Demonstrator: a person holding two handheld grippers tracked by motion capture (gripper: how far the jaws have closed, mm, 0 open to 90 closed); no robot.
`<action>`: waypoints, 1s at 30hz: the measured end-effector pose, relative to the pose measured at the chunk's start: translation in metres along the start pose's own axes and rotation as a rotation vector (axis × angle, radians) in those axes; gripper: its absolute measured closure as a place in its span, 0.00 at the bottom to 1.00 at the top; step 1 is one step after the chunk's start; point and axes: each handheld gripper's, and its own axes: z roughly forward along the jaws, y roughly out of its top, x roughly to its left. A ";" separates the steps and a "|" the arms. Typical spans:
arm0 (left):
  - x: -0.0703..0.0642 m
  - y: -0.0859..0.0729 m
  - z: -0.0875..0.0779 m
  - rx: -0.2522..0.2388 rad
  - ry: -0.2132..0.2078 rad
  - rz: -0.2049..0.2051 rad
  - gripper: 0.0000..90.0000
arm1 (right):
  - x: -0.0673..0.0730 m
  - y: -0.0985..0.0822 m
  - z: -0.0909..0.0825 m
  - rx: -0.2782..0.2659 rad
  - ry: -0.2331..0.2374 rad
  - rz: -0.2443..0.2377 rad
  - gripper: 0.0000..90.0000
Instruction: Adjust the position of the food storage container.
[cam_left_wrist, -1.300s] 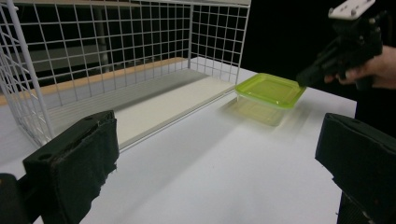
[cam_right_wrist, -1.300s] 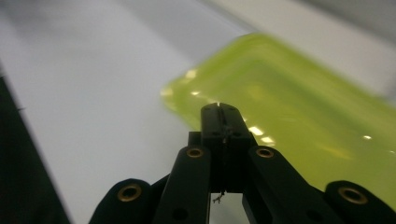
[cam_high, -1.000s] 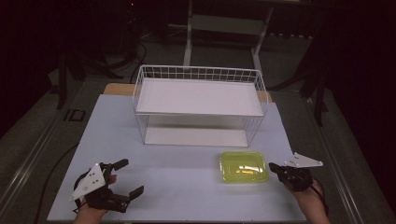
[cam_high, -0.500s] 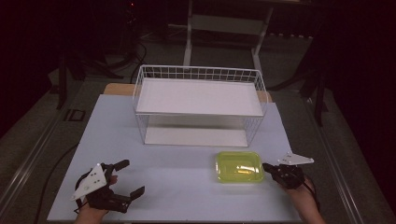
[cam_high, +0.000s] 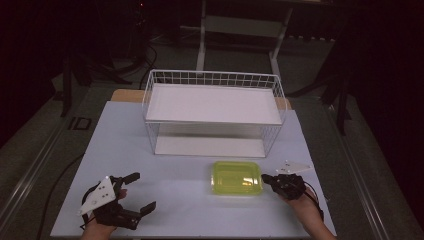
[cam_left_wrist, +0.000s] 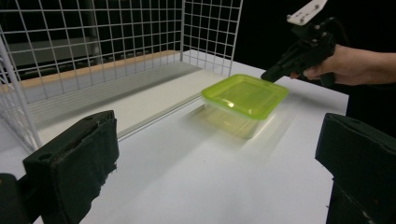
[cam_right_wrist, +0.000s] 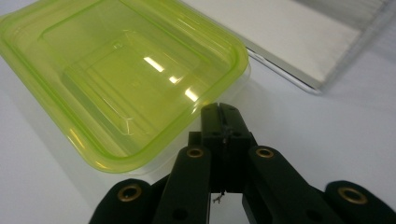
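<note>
My right gripper (cam_high: 266, 178) has its jaws pressed together with nothing between them, tips right at the right edge of the green container (cam_high: 237, 177), which sits on the white table (cam_high: 120, 145) just in front of the wire basket (cam_high: 215, 112). In the right gripper view my closed tips (cam_right_wrist: 219, 111) sit just beside the container's (cam_right_wrist: 116, 79) lid rim; whether they touch it I cannot tell. My left gripper (cam_high: 140, 192) hovers at the near left corner, jaws spread wide and empty, well apart from the container (cam_left_wrist: 245, 95). In its view, the right gripper (cam_left_wrist: 271, 74) points at the container's far edge.
</note>
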 end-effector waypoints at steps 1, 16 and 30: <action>0.000 0.000 0.000 0.004 0.000 0.004 0.00 | 0.002 0.002 0.002 0.001 0.009 -0.001 1.00; -0.001 -0.001 0.002 0.013 -0.005 -0.001 0.00 | 0.022 0.026 0.024 0.001 0.055 -0.051 1.00; -0.001 -0.001 0.002 0.015 -0.011 -0.005 0.00 | 0.036 0.039 0.035 -0.009 0.085 -0.077 1.00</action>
